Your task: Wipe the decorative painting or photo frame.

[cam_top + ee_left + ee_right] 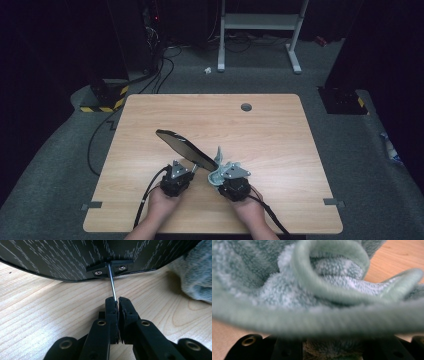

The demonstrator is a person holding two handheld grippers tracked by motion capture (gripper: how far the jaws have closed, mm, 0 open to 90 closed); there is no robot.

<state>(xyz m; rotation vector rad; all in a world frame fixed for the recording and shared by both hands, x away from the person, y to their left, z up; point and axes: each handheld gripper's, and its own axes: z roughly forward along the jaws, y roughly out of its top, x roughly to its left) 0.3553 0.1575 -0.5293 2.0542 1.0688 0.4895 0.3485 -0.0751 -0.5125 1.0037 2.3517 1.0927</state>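
A black-rimmed oval plate (182, 146) is held tilted above the wooden table (260, 135), its long side running from upper left to lower right. A thin metal rod (112, 283) is screwed by a small bracket to the plate's dark speckled back (75, 257). My left gripper (193, 170) (118, 301) is shut on the end of this rod. My right gripper (220, 176) is shut on a grey-green terry cloth (220, 167) (312, 290), just right of the plate's lower end. The cloth bunches over the right jaws and hides their tips. The same cloth (197, 277) lies on the table beside the plate.
A round cable hole (246, 106) sits near the table's far edge. Beyond the table stand a white metal frame (260, 22) and a black-and-yellow striped base (105, 97) with cables on the floor. Bare wood stretches across the table's far half.
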